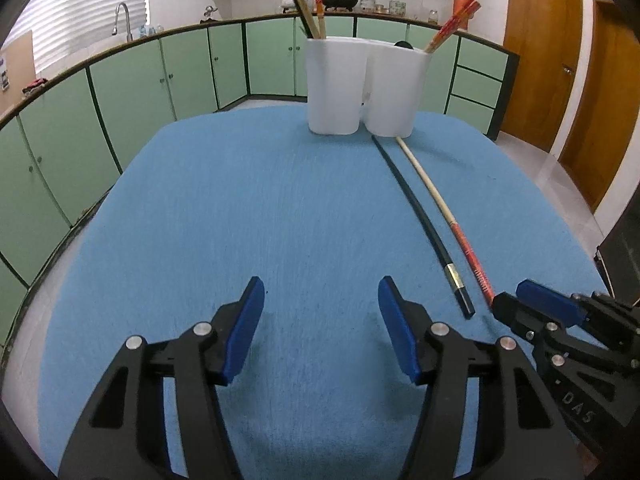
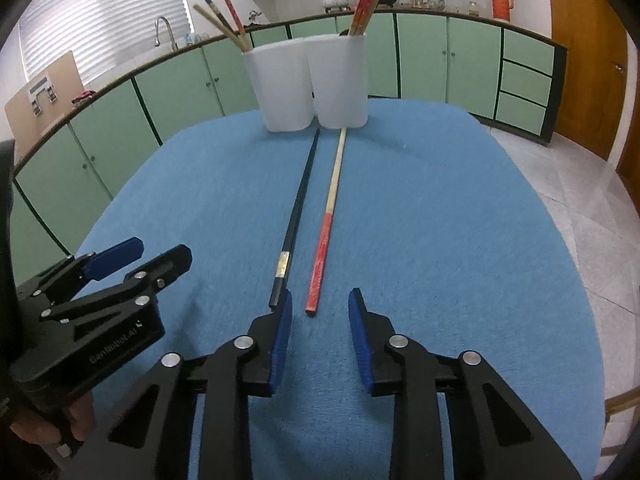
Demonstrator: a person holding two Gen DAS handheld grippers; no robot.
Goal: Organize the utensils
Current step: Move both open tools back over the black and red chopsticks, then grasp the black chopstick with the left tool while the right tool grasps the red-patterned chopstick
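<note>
Two chopsticks, black chopstick [image 2: 295, 208] and red-handled chopstick [image 2: 327, 220], lie side by side on the blue mat [image 2: 440, 240], tips toward twin white holders [image 2: 306, 84] at 12 o'clock. Left gripper [image 1: 322, 300] and right gripper [image 2: 320, 312]: jaws apart, empty. Printing on the gripper bodies is not clearly legible.

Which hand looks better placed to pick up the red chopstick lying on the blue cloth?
Probably the right. The right tool is open with the red chopstick ending just ahead between its tips; the left tool faces bare cloth.
</note>
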